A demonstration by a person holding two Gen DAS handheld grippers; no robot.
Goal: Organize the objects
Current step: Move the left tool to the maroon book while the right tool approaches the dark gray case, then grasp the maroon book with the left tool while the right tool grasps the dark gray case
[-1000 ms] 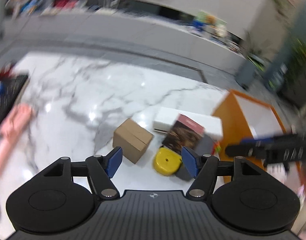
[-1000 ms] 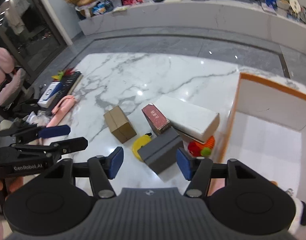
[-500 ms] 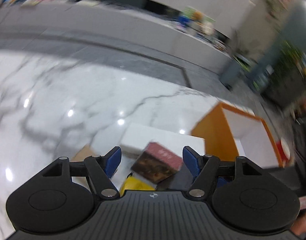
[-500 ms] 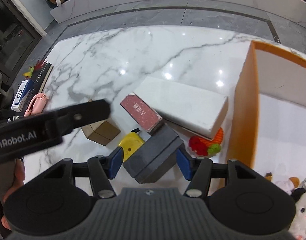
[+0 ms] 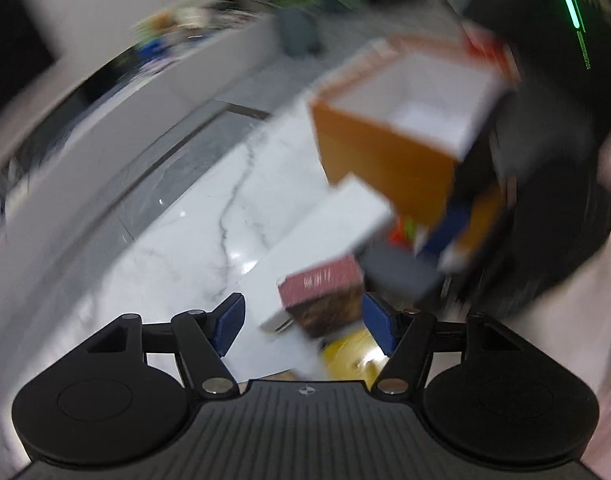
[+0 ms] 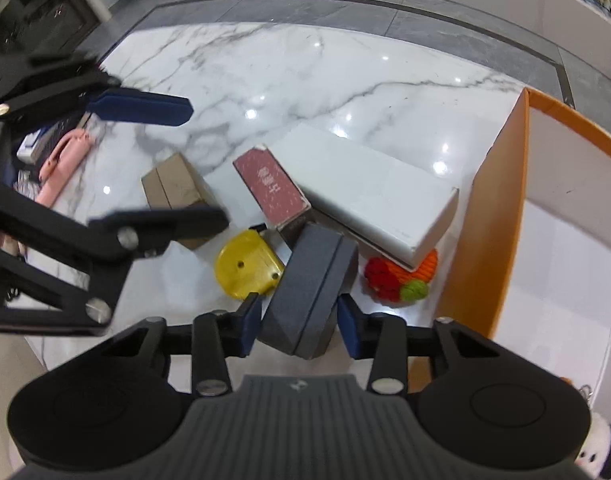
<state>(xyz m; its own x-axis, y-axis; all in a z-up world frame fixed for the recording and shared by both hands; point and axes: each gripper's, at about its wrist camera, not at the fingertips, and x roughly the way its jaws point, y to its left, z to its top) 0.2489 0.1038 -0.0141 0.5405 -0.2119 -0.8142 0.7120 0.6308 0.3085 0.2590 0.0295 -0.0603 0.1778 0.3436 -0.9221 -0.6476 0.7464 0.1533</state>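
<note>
The grey case (image 6: 311,292) is straddled by the wide right gripper (image 6: 299,326), so closing comes next, while the left gripper (image 5: 301,320) is held wide and empty.

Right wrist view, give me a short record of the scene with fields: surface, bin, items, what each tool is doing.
surface: white marble table
bin: orange-walled box, white inside, at the table's right
items: grey case, yellow disc, maroon book leaning on the long white box, cardboard box, red and orange knitted toy
right tool: open, fingers on either side of the grey case, not closed on it
left tool: open, holding nothing, above the maroon book; that view is blurred
</note>
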